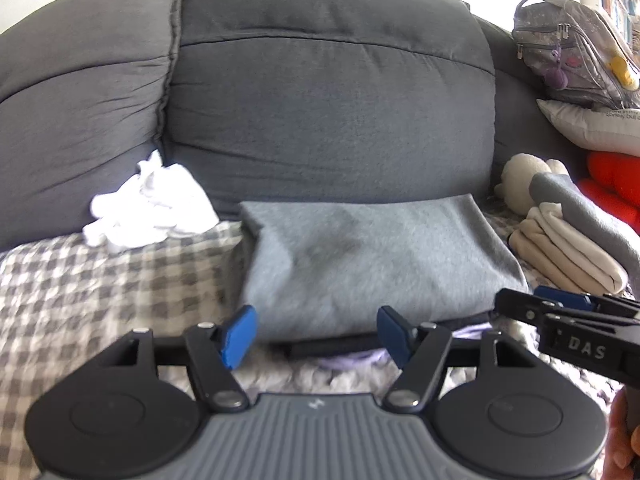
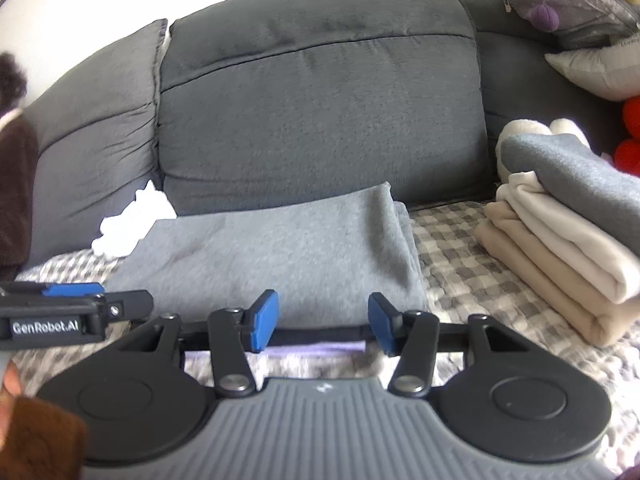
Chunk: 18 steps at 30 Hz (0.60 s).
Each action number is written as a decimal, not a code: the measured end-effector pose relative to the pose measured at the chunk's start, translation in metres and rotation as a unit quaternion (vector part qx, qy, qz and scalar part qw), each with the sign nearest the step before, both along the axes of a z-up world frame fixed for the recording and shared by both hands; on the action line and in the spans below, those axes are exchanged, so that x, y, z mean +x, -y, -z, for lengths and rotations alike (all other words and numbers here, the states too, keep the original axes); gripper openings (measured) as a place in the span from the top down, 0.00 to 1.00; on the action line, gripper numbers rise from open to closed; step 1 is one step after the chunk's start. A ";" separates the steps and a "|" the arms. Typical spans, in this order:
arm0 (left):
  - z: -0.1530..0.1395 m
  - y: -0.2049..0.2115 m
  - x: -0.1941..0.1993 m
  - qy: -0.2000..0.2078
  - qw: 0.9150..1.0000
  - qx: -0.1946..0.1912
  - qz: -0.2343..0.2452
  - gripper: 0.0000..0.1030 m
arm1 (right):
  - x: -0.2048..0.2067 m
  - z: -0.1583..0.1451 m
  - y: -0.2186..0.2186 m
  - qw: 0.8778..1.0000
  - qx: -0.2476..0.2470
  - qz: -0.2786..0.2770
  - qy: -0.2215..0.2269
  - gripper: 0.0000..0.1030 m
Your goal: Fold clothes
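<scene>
Folded grey garment (image 1: 372,256) lay flat on the checked cover (image 1: 100,280) of the dark grey sofa (image 1: 320,100), square in front of the back cushion. Left gripper (image 1: 316,334) sat just short of its near edge, jaws wide, nothing between the blue pads (image 1: 240,336). Right gripper (image 2: 322,322) alongside, jaws apart, also empty, pads clear of the cloth. Crumpled white cloth (image 1: 148,204) to the garment's left. Stack of folded beige and grey items (image 2: 560,240) to its right. Backpack (image 1: 572,48) sat on the sofa's far right.
</scene>
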<state>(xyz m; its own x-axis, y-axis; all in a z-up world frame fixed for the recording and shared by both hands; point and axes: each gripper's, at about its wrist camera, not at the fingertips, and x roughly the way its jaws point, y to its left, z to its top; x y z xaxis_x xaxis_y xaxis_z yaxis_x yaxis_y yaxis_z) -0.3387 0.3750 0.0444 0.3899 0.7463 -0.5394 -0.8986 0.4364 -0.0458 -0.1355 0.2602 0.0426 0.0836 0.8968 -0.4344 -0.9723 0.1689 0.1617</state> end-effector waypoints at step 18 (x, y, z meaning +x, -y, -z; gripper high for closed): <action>0.005 0.049 -0.004 -0.027 0.999 0.017 -0.026 0.10 | -0.004 0.010 0.037 0.999 -0.037 0.002 0.012 0.00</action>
